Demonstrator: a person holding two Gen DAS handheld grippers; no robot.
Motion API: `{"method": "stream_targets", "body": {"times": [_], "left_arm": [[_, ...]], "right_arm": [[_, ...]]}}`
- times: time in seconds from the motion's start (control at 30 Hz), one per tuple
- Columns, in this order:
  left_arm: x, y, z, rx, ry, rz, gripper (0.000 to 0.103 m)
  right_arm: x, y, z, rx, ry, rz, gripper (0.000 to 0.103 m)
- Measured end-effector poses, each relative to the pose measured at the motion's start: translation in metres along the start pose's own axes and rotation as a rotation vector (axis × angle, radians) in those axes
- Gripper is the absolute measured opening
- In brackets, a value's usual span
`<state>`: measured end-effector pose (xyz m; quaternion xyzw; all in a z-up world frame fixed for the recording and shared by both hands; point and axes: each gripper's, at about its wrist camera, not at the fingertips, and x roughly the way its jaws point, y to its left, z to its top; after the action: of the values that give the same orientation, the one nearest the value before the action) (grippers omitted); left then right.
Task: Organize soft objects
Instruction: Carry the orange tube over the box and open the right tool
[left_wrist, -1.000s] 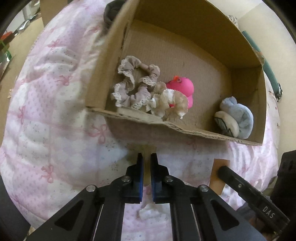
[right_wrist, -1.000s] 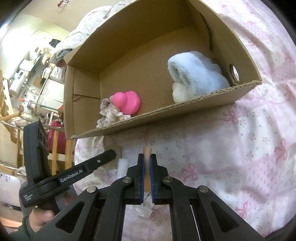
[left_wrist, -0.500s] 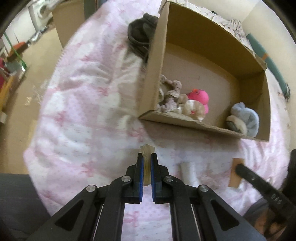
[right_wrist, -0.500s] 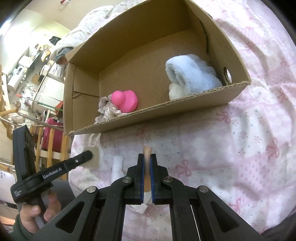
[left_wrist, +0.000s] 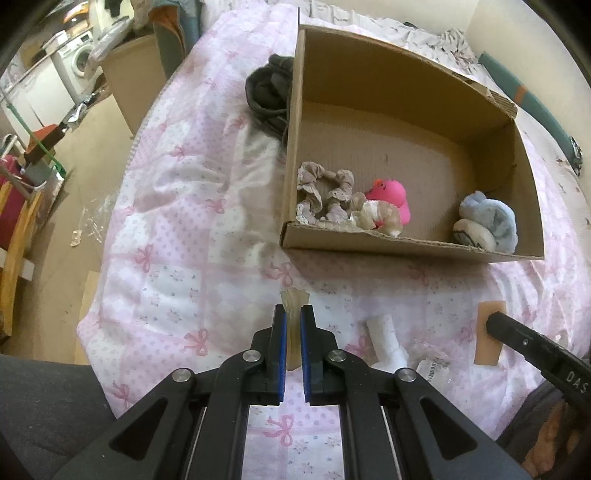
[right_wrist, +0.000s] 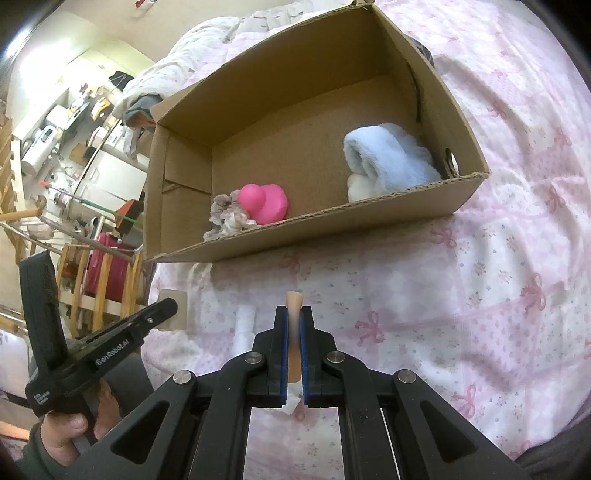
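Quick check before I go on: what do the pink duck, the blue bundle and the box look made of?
Pink duck: smooth, slightly glossy, looks like rubber or soft vinyl, seamless and evenly coloured. Blue bundle: fluffy terry or fleece cloth, with fuzzy pile and rolled folds. Box: plain brown corrugated cardboard, matte, with fluting visible along the cut rim.

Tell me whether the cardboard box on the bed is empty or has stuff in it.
Not empty. The cardboard box holds frilly scrunchies, a pink duck toy and a light blue fluffy item.
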<state>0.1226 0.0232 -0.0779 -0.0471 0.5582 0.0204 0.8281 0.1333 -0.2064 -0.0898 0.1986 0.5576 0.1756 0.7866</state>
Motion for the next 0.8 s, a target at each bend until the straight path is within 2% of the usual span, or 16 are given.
{"method": "stream_targets", "body": {"times": [0.1,0.27,0.37,0.47,0.53,0.63,0.8], "left_arm": [[-0.008,-0.001,0.0,-0.001,-0.032,-0.002,0.006],[-0.019,-0.001,-0.001,-0.021,-0.082,-0.005,0.006],[-0.029,0.0,0.0,-0.035,-0.122,-0.006,0.006],[-0.035,0.0,0.005,-0.042,-0.107,-0.014,0.006],[-0.044,-0.002,0.013,-0.028,-0.123,-0.011,0.006],[-0.058,-0.006,0.03,-0.003,-0.169,-0.002,0.006],[-0.074,-0.013,0.069,0.037,-0.247,0.011,0.006]], "right_arm": [[-0.005,0.005,0.002,-0.023,-0.029,0.033,0.007],[-0.03,0.024,0.005,-0.088,-0.148,0.139,0.007],[-0.042,0.03,0.005,-0.122,-0.211,0.146,0.007],[-0.059,0.035,0.006,-0.151,-0.297,0.151,0.007],[-0.073,0.037,0.012,-0.149,-0.347,0.195,0.007],[-0.086,0.041,0.027,-0.16,-0.388,0.196,0.007],[-0.082,0.037,0.056,-0.175,-0.394,0.148,0.007]]}}
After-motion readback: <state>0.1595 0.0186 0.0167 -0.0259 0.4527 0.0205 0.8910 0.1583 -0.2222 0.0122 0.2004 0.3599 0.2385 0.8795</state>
